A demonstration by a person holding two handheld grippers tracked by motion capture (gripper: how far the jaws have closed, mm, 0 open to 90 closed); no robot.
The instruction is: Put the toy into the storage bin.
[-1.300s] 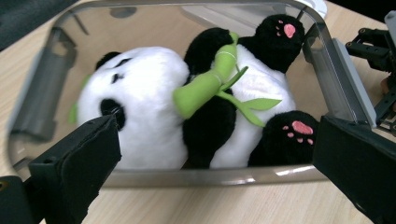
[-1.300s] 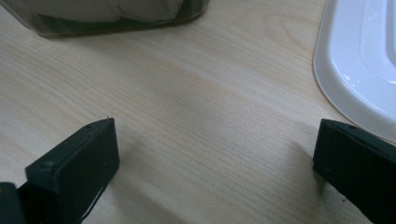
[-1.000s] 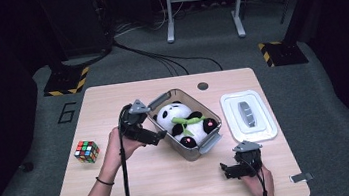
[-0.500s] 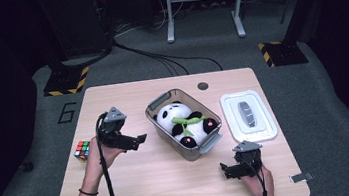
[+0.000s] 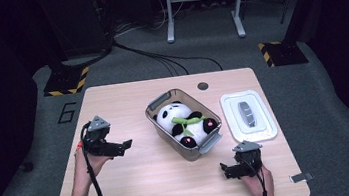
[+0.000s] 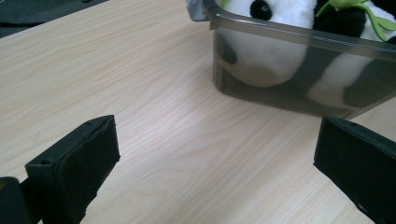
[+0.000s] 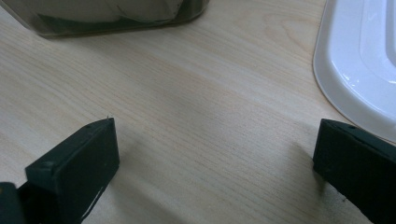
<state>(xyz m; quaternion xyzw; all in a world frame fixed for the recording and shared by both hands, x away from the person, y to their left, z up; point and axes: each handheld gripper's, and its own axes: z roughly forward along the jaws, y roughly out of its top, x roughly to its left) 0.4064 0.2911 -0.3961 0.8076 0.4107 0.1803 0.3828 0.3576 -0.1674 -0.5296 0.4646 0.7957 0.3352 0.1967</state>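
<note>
Inside the grey bin [image 5: 160, 102], a black-and-white panda [image 5: 180, 122].

One table [image 5: 147, 182], lower middle of the high view. One bin [image 5: 163, 125] at centre frame, with two grey latches, one at its upper-left end and one at its lower-right end. One panda [image 5: 175, 118] inside it, holding one green sprig. One white lid [image 5: 262, 127] right of centre. One dark round hole in the tabletop, near its top edge. Two grippers: left gripper [image 5: 127, 145] at left, right gripper [image 5: 224, 170] at lower right, two black jaws each, spread wide. Two hands, one per gripper. One number 6 on the floor, left of the table. Two yellow-black striped pads, upper left and upper right.
</note>
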